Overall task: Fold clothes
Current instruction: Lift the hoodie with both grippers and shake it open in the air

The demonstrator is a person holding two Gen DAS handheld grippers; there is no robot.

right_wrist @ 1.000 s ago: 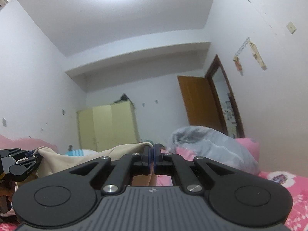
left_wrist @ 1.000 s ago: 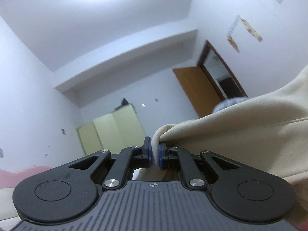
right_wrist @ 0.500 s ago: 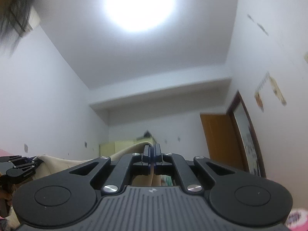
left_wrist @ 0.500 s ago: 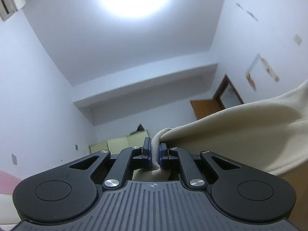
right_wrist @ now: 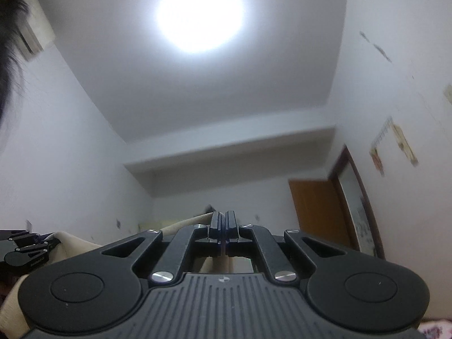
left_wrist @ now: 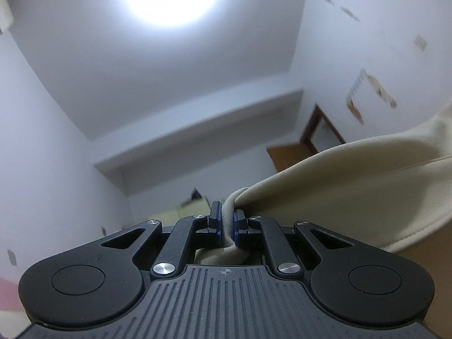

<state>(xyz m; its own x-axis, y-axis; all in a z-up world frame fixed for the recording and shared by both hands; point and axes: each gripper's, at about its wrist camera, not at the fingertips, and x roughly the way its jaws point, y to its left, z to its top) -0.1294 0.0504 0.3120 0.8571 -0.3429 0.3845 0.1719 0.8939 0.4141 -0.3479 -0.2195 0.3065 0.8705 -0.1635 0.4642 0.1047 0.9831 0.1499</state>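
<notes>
A cream garment (left_wrist: 353, 186) is held up in the air between both grippers. My left gripper (left_wrist: 226, 220) is shut on one bunched corner of it, and the cloth runs off to the right edge of the left wrist view. In the right wrist view my right gripper (right_wrist: 225, 226) is shut with cream fabric (right_wrist: 220, 264) showing just behind its pads. From there the garment (right_wrist: 79, 247) stretches left to the other gripper (right_wrist: 26, 250), seen at the left edge. Both cameras tilt up toward the ceiling.
A bright ceiling lamp (right_wrist: 199, 17) glares overhead. An orange door (right_wrist: 317, 213) and dark frame stand at the right wall, a pale yellow wardrobe (left_wrist: 186, 212) at the far wall. Dark hair (right_wrist: 8, 28) of a person fills the upper left corner. Pink floral bedding (right_wrist: 435, 329) shows bottom right.
Both grippers have risen and tipped upward with the garment; the bed, grey quilt and wardrobe dropped out of view and the ceiling lamp now fills the top.
</notes>
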